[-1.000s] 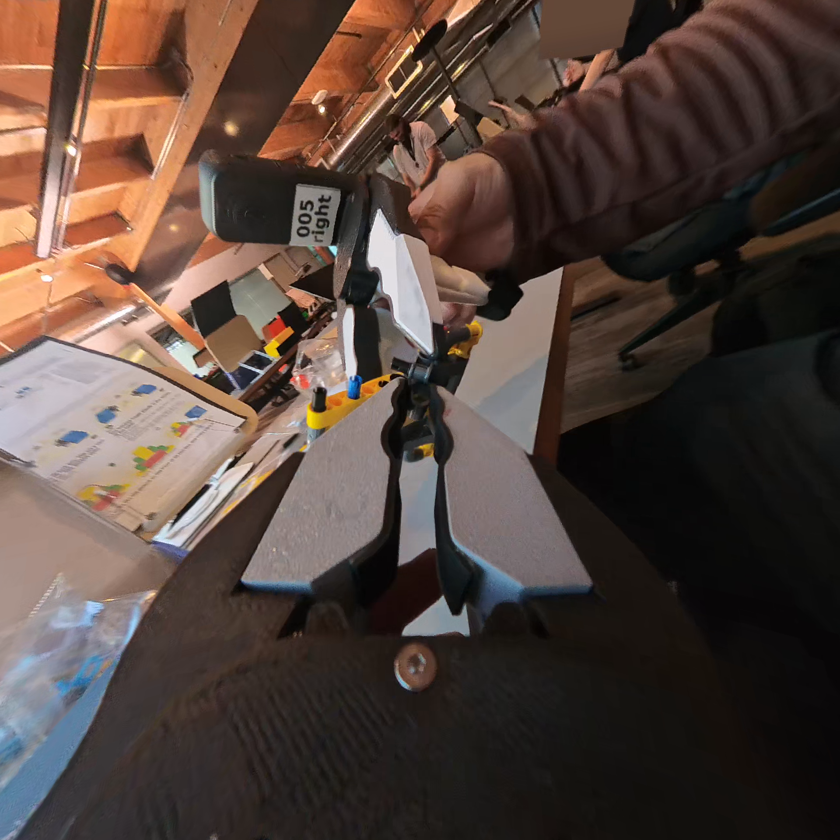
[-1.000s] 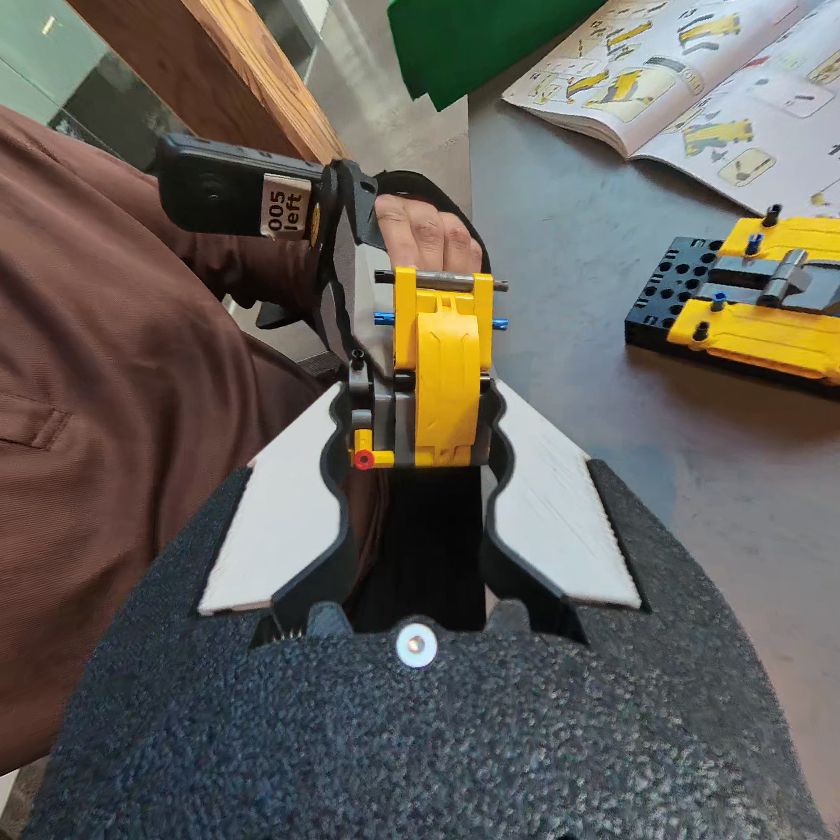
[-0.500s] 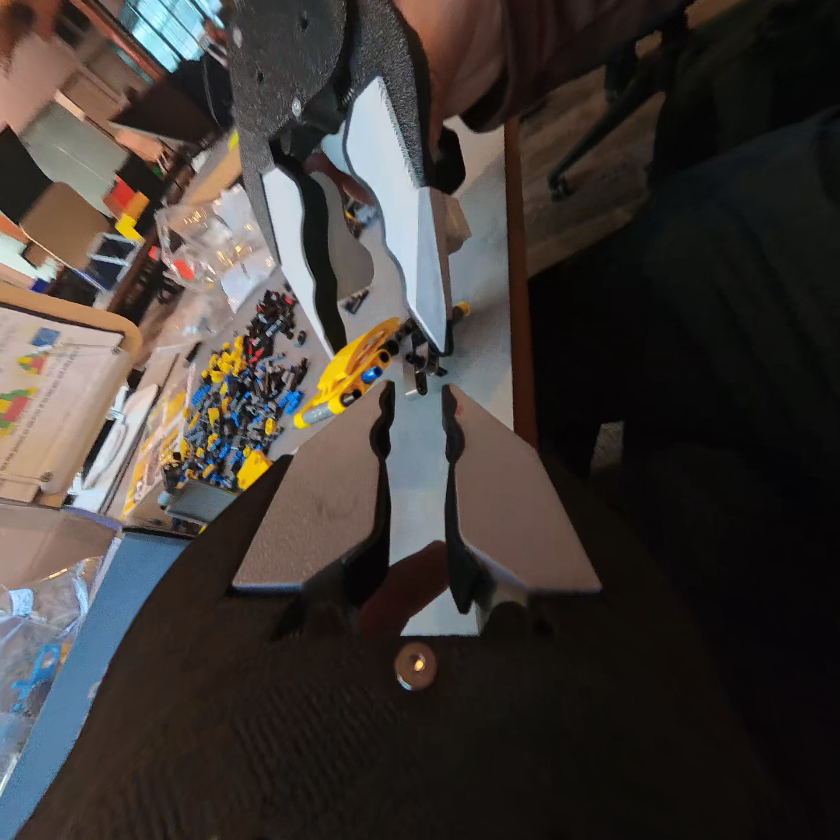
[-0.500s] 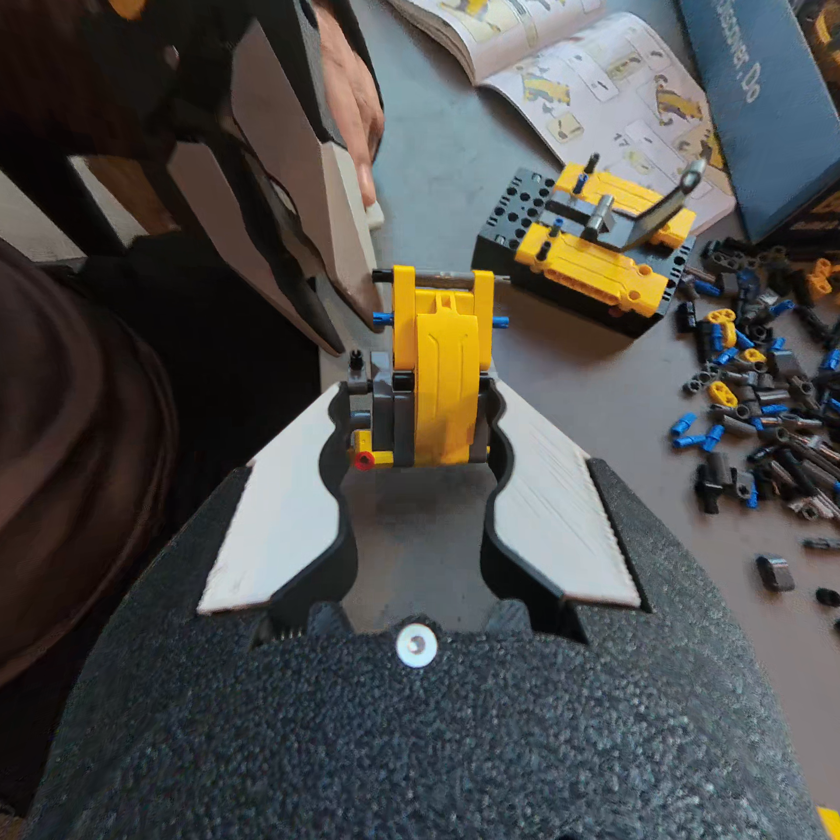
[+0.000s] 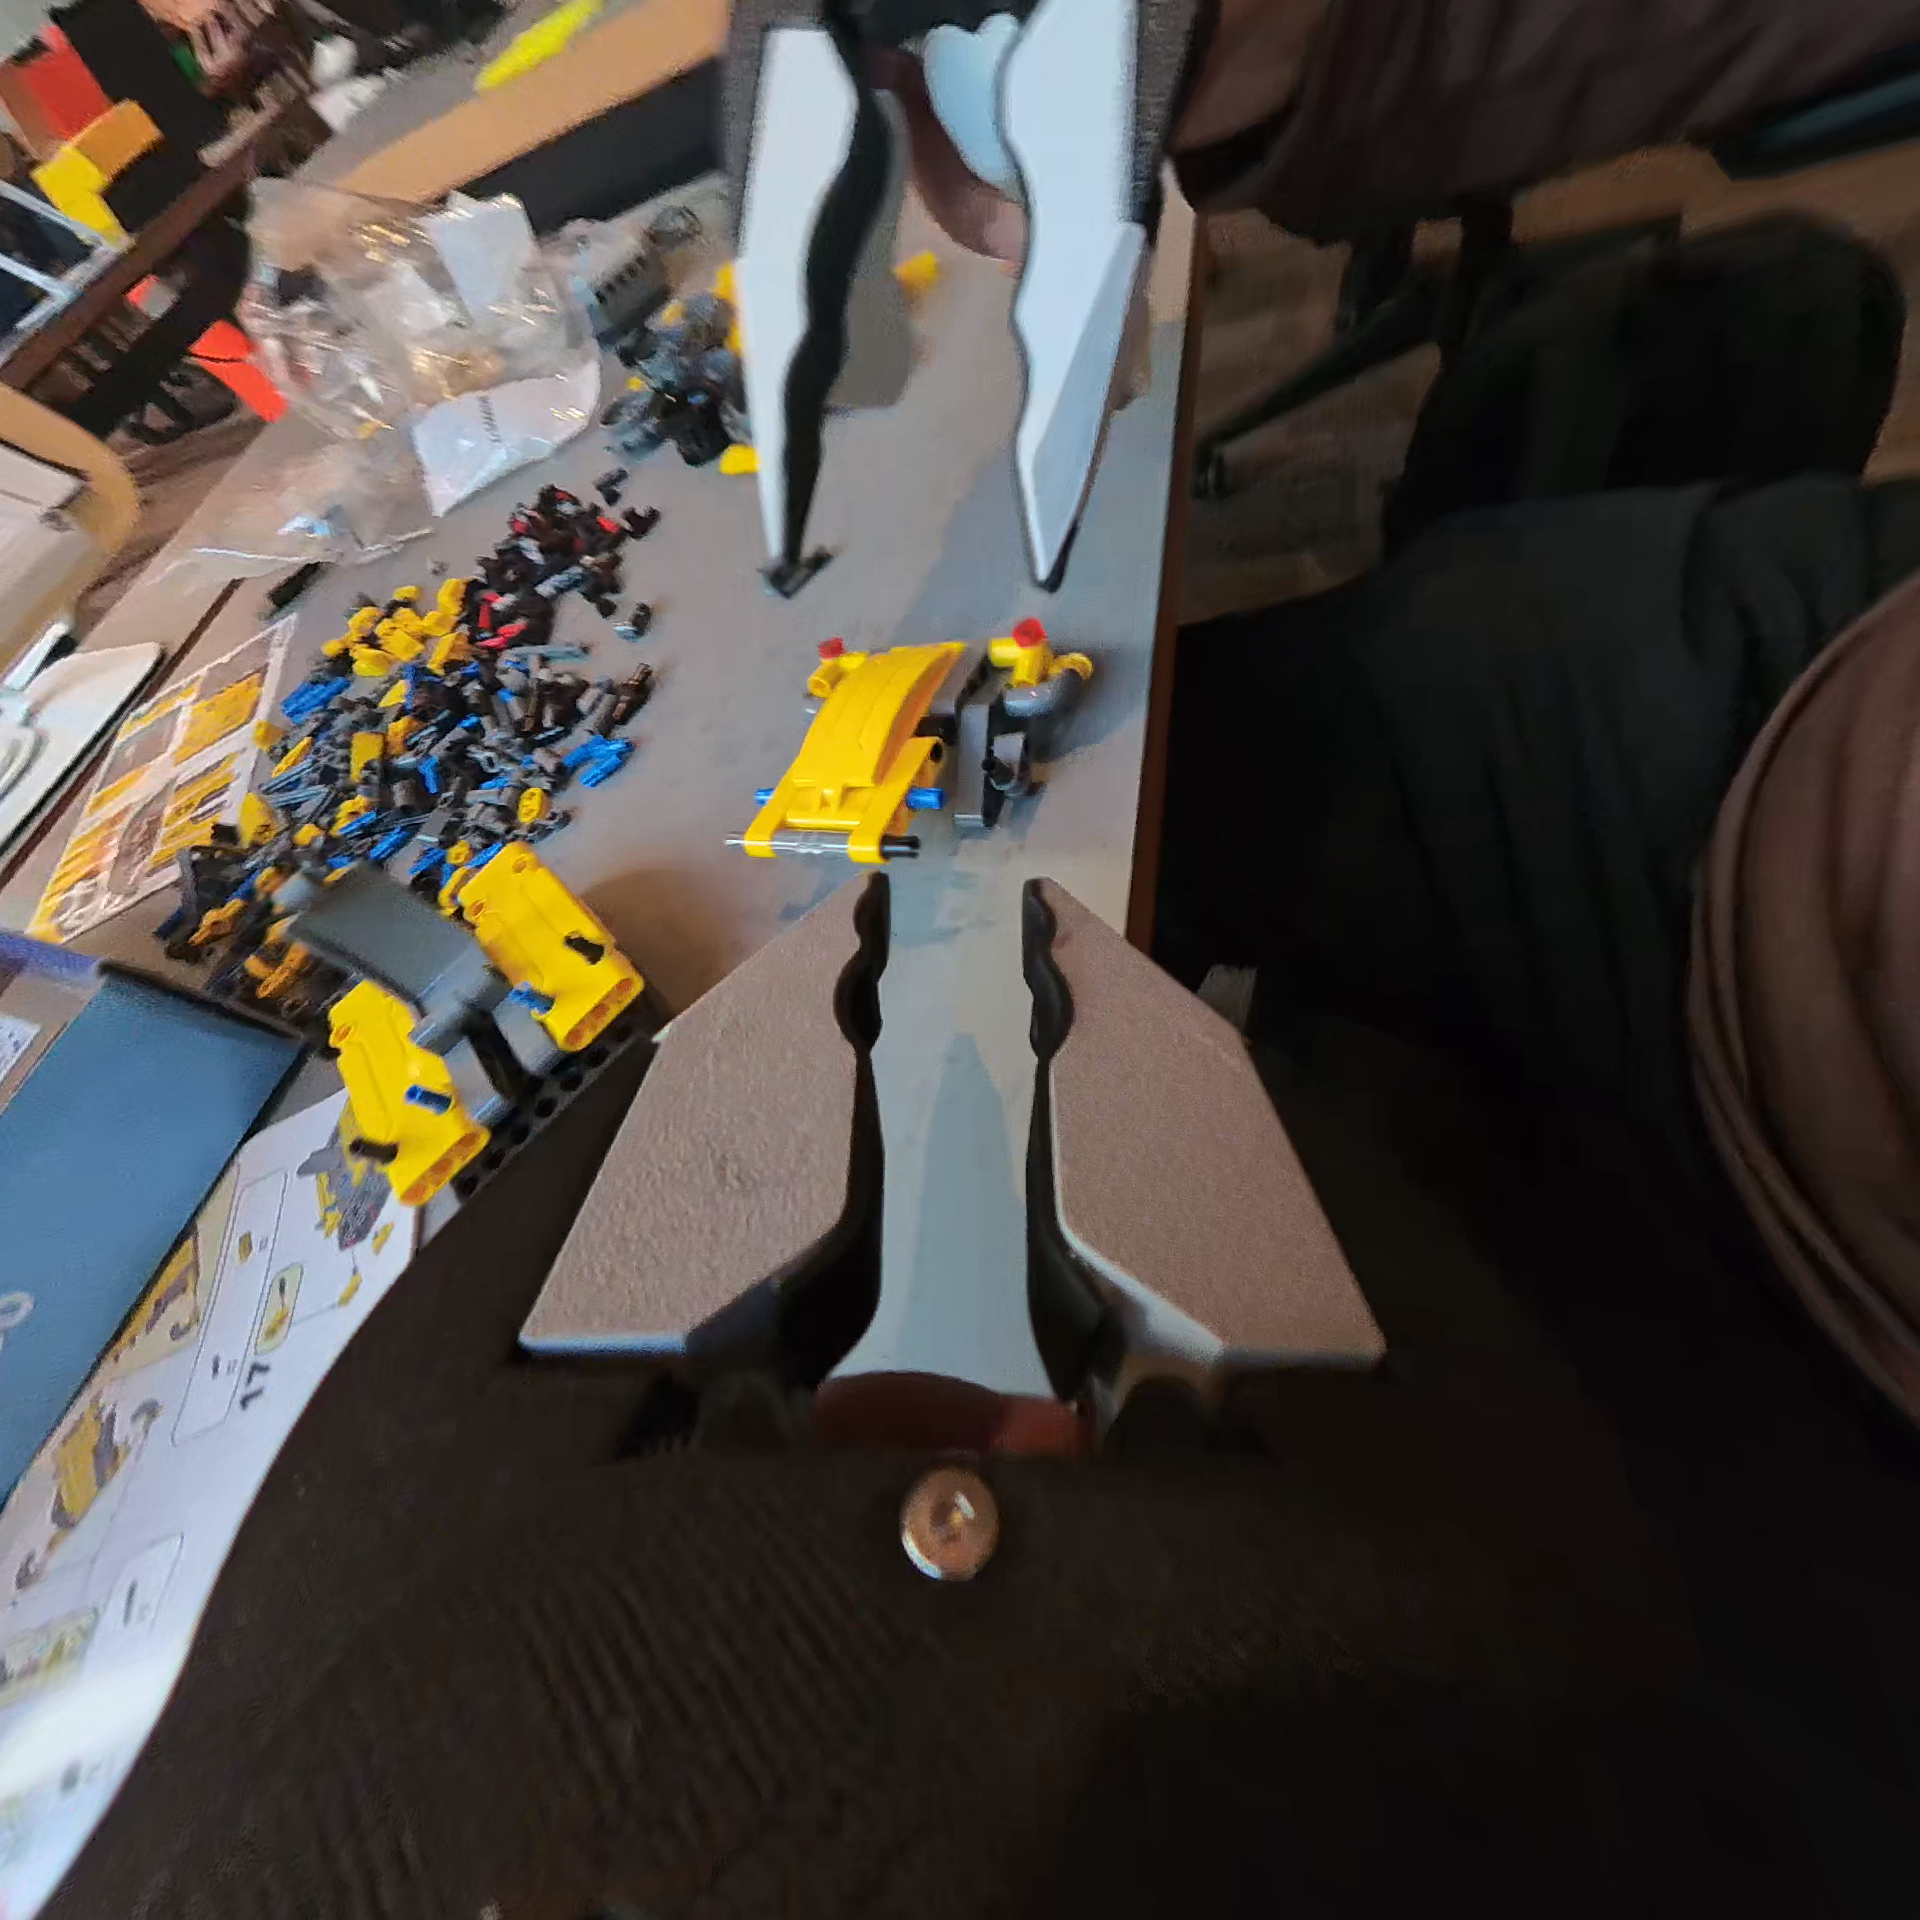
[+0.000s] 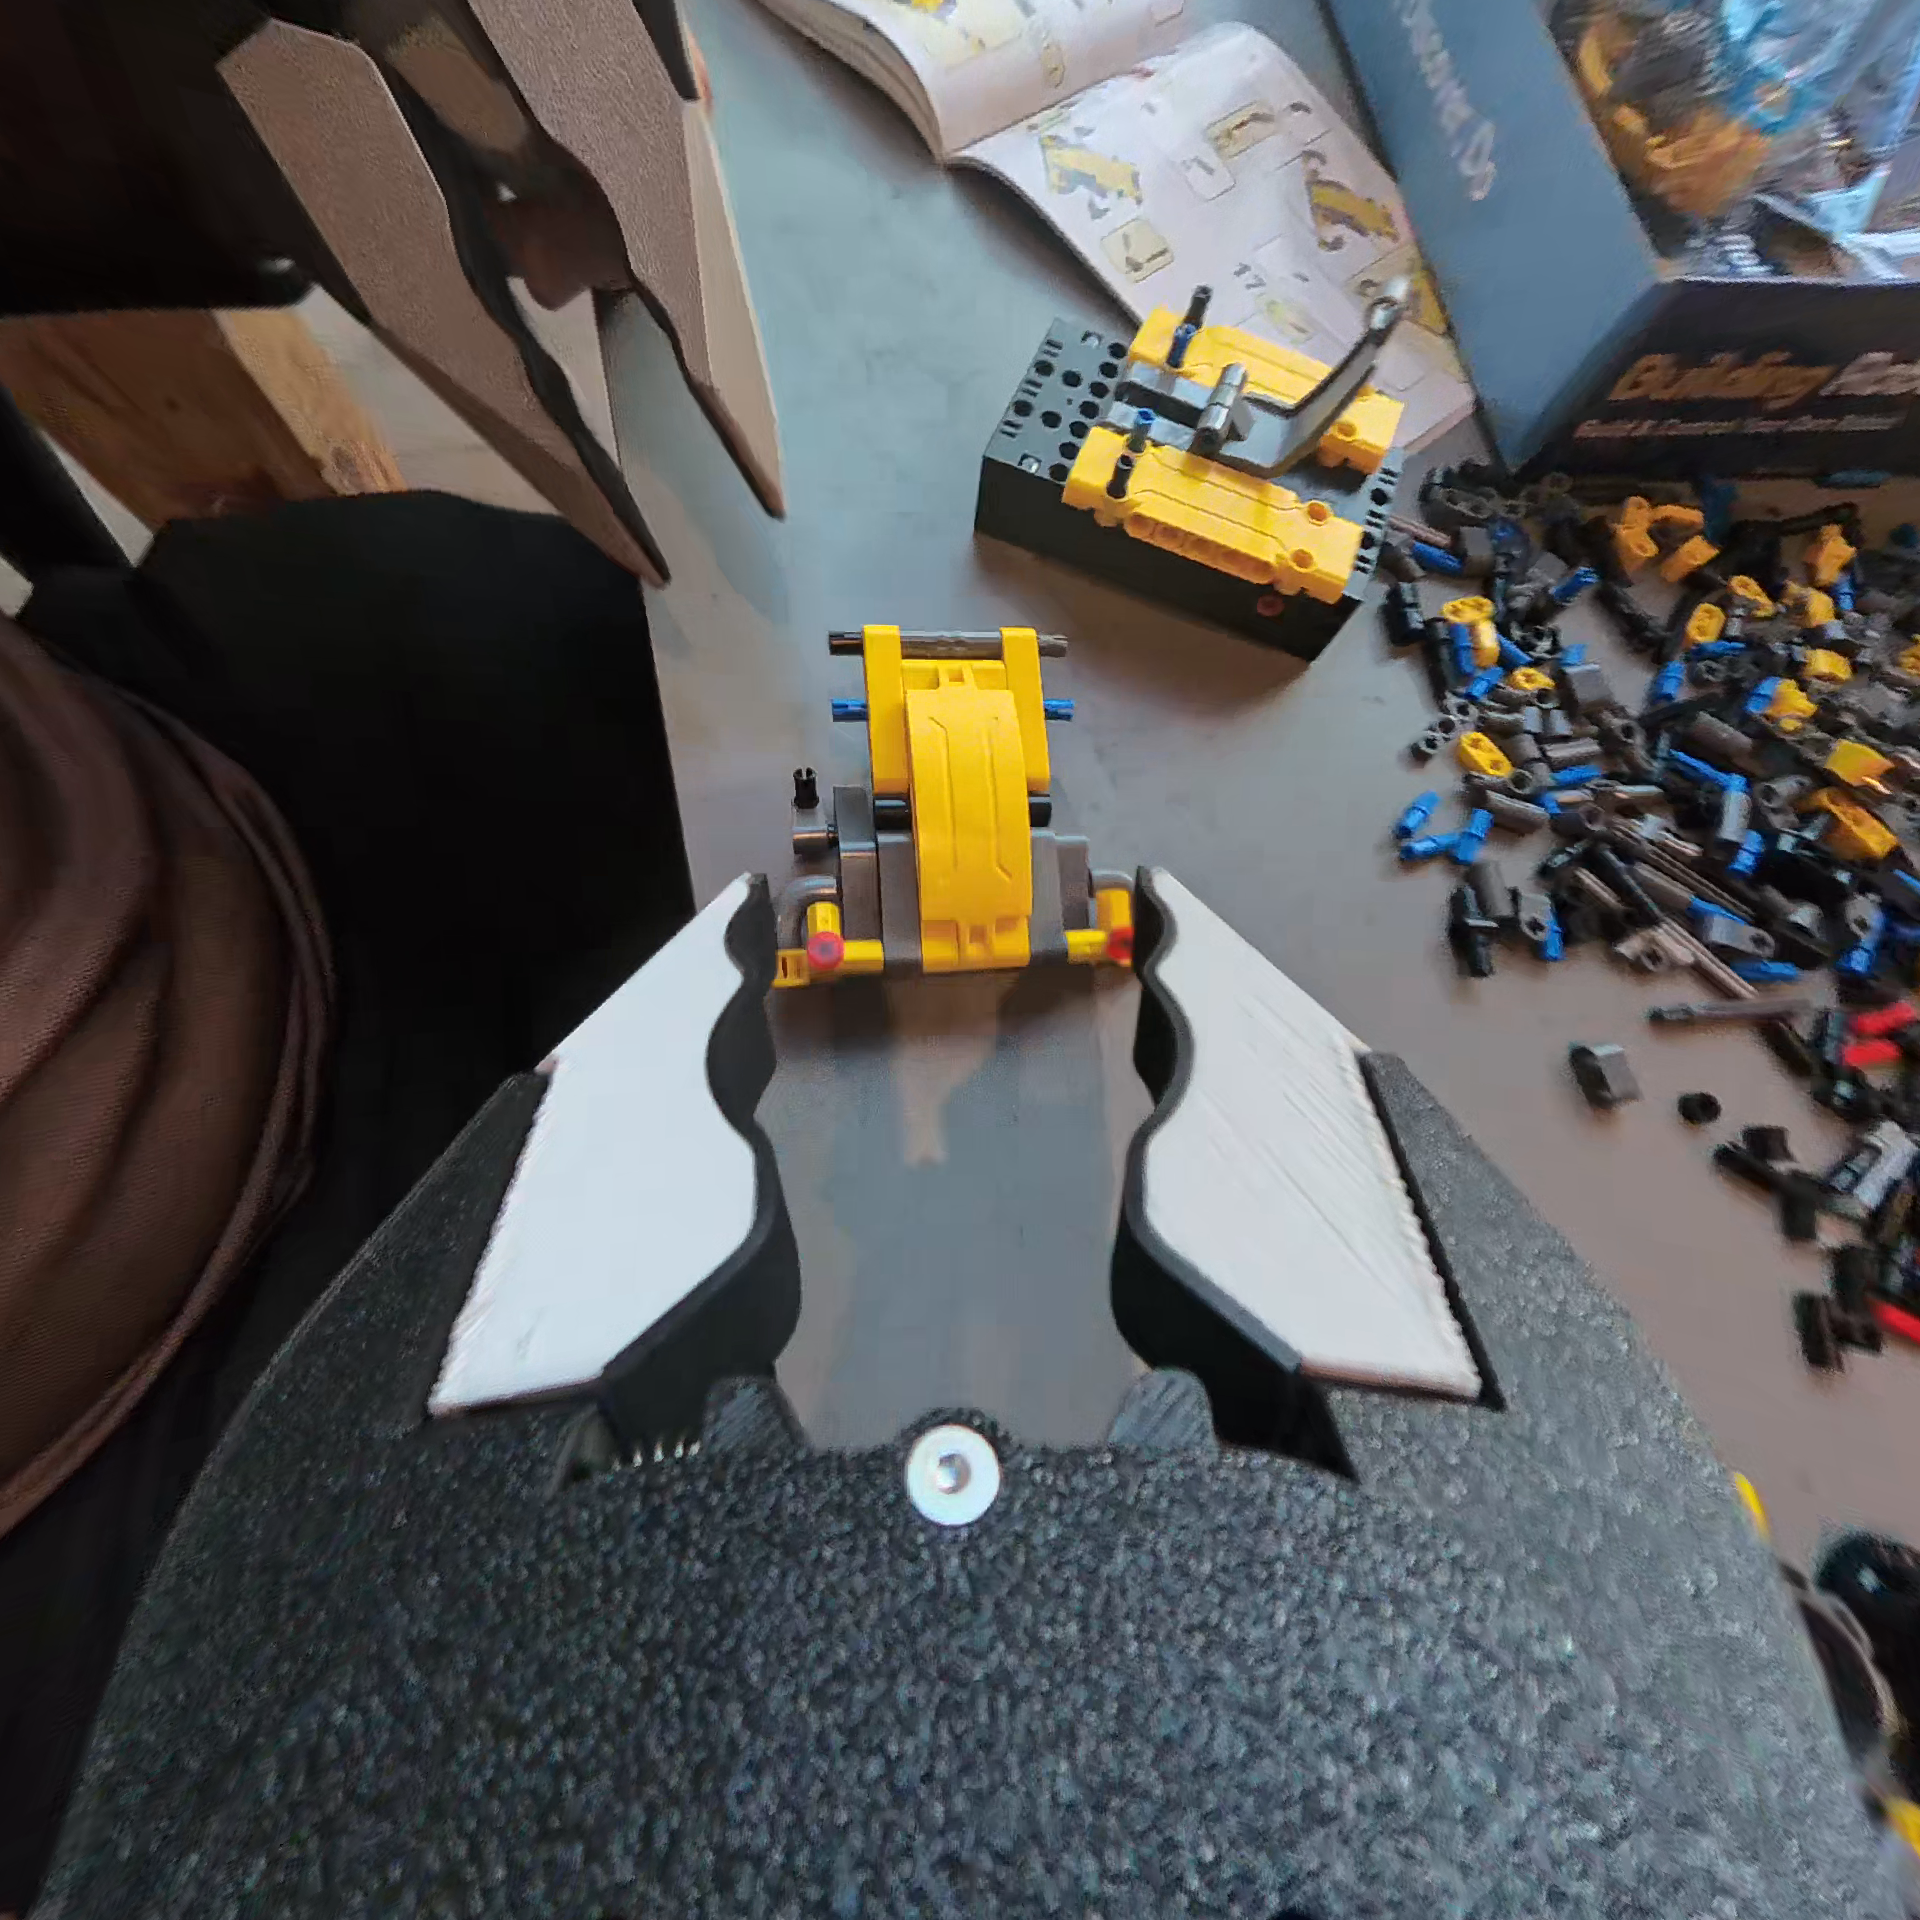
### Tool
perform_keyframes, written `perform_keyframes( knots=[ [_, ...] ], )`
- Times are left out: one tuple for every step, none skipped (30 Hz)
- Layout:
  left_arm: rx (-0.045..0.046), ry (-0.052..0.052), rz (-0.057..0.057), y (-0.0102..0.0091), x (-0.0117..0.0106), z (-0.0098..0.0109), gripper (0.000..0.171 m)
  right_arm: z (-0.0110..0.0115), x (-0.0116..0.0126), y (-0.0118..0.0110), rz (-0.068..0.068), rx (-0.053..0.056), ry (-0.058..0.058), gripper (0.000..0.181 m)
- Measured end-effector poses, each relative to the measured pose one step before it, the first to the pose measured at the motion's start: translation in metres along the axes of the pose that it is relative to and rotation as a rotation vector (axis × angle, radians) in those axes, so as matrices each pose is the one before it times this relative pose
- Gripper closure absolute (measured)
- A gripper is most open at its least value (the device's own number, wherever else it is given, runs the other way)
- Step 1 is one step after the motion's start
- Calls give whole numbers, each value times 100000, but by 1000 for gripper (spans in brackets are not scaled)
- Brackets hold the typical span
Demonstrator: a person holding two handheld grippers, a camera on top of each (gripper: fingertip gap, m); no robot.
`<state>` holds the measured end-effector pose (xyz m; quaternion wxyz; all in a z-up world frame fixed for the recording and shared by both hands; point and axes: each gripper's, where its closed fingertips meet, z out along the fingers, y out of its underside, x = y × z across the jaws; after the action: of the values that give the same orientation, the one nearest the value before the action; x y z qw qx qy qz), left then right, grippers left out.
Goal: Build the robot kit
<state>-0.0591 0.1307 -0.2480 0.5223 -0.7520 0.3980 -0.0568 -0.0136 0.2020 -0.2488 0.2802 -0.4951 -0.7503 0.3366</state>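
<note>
Currently: my right gripper spread wide, holding nothing, tips flanking the yellow model resting on the tabletop. My left gripper narrowly parted, empty, just short of it. Loose parts pile lies beside.

The right claw stands with its white-faced jaws spread wide and nothing gripped between them. Just past its tips, a small yellow and grey brick assembly sits on the grey tabletop, its red-tipped ends close to the fingertips; whether they touch cannot be told. The left claw hangs at upper left, its jaws apart and empty, above the tabletop edge. Farther right stands a black and yellow brick block, partly on an open instruction booklet. A pile of loose small pieces spreads along the right, beside a dark blue box.
</note>
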Motion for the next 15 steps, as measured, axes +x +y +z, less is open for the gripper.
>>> perform_keyframes(
  knots=[
    [3399, -2484, -3876, -295, -538, -582, 148, -915, 247, -59, 1253, 2199, 2387, 116],
    [3467, -2492, -4123, -245, -591, -588, 146, -889, 312, -124, 2234, 3344, 2442, 116],
    [3224, -2047, -3992, -227, -572, -596, 139, -792, 335, -134, 2941, 4140, 2114, 115],
    [2984, -1304, -4007, -240, -511, -571, 133, -669, 358, -8, 2902, 3917, 1740, 112],
    [2647, -277, -3858, -295, -413, -515, 127, -592, 446, 159, 2509, 2576, 2058, 109],
    [1810, 540, -3645, -333, -309, -451, 123, -580, 543, 208, 2457, 1414, 2705, 107],
    [1166, 1954, -3399, -386, -145, -402, 119, -596, 524, -13, 2504, 1702, 2731, 107],
    [1368, 2937, -3794, -508, -21, -344, 109, -636, 425, -412, 2335, 3219, 2258, 107],
    [1915, 3002, -4407, -623, -60, -321, 100, -674, 247, -827, 2147, 5185, 1089, 107],
    [1891, 2181, -4385, -586, -200, -295, 98, -651, 143, -1104, 2456, 6605, 181, 107],
    [1226, 887, -3434, -398, -366, -231, 97, -544, 178, -1115, 3265, 6967, -71, 107],
    [126, -1080, -2606, -113, -564, -170, 95, -415, 244, -908, 4229, 6489, -239, 105],
    [-1200, -2568, -2705, 182, -604, -90, 93, -294, 328, -546, 4740, 5069, -183, 99],
    [-1429, -1488, -3344, 295, -207, -5, 91, -211, 379, -99, 4303, 2671, 199, 89],
    [-844, 847, -3743, 320, 403, 75, 85, -144, 371, 382, 2619, -258, 743, 82]
  ],
)
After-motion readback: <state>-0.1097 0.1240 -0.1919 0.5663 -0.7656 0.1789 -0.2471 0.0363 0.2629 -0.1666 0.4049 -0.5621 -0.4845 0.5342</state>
